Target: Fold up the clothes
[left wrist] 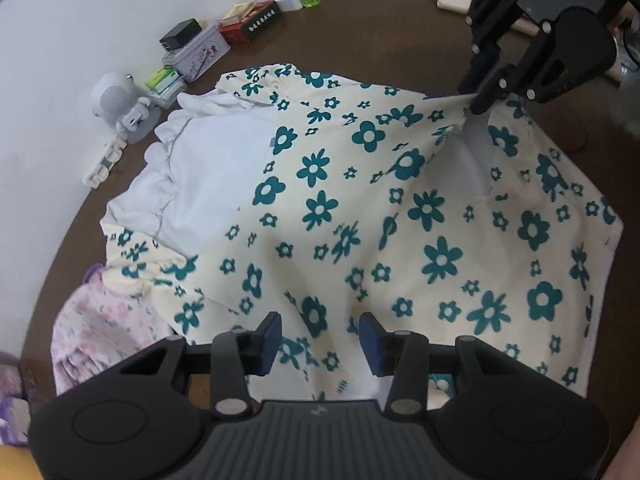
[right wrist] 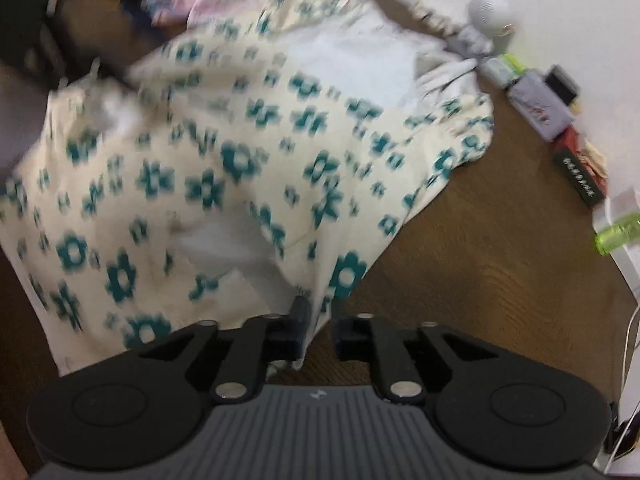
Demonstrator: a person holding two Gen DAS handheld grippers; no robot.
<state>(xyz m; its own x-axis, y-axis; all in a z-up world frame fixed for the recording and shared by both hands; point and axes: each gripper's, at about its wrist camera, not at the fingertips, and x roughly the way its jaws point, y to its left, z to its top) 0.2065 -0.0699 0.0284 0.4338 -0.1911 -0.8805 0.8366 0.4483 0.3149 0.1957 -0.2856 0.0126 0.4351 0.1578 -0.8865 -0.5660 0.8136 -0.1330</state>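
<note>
The right gripper pinches a raised fold of the flowered garment, while the left gripper hovers part-open just above its near edge.

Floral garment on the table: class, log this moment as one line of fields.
task: fold clothes | floral garment: spread on table | right gripper: pinching far edge | left gripper: open over near edge
</note>
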